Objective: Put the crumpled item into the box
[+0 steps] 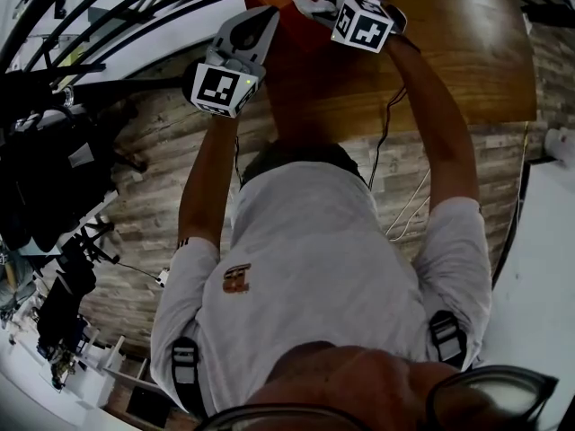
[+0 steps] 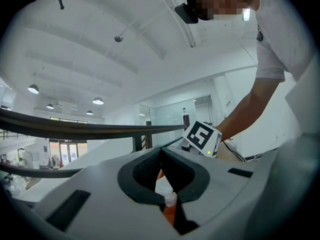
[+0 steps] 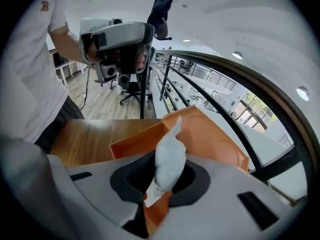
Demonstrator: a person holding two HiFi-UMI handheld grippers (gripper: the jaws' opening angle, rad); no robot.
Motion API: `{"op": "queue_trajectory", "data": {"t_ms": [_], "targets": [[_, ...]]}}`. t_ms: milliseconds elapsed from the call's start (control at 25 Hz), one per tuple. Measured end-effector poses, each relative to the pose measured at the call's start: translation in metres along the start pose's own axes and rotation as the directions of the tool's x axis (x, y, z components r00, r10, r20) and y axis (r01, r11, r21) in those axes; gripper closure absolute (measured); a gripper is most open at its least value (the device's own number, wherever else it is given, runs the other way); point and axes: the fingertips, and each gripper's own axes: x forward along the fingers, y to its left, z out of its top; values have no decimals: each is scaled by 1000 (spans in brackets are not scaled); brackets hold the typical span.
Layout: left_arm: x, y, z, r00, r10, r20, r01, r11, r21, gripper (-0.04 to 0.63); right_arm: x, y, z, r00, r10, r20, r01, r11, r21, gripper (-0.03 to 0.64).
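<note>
The right gripper (image 3: 167, 173) has its fingers closed narrowly on the crumpled item (image 3: 170, 149), a pale wad of paper or tissue. The wad stands up out of the grip at the centre of the right gripper view, with a thin tail hanging toward the bottom of the frame. Just behind it, filling the middle and right of that view, is the open orange box (image 3: 220, 134); the wad is held at the box's near wall and is not lying inside. The box sits on a brown wooden bench (image 3: 90, 134), seen at the left of that view and along the top of the head view. The left gripper (image 2: 161, 153) has its fingers drawn together at the tips. A thin strip of orange and a small white scrap show in the slot between them, but whether they pinch anything cannot be told. In the head view this gripper lies at the upper left, right beside the box's edge. Each gripper carries a marker cube (image 2: 202, 136) with black-and-white square patterns and no letters. The person's white T-shirt has a small chest logo (image 1: 236, 279), too blurred to read.
</note>
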Motion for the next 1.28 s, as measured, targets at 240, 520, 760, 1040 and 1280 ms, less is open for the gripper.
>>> {"op": "queue_trajectory", "data": {"t_ms": [240, 520, 760, 1040, 1280], "targets": [[-1, 6, -4, 1000, 10, -9, -10, 1000, -1, 576, 7, 7, -4, 994, 111, -10, -111, 993, -47, 548], [2, 8, -9, 1000, 16, -18, -16, 1000, -6, 576, 9, 8, -14, 979, 202, -29, -202, 979, -9, 546], [1, 11, -16, 999, 20, -30, -21, 1000, -8, 577, 16, 7, -18, 970, 239, -36, -238, 971, 24, 521], [3, 14, -22, 999, 19, -43, -20, 1000, -9, 575, 26, -1, -33, 976, 209, -64, -205, 976, 68, 445], [4, 9, -25, 999, 6, -49, -7, 1000, -12, 576, 18, -15, -46, 986, 148, -71, -139, 983, 115, 413]]}}
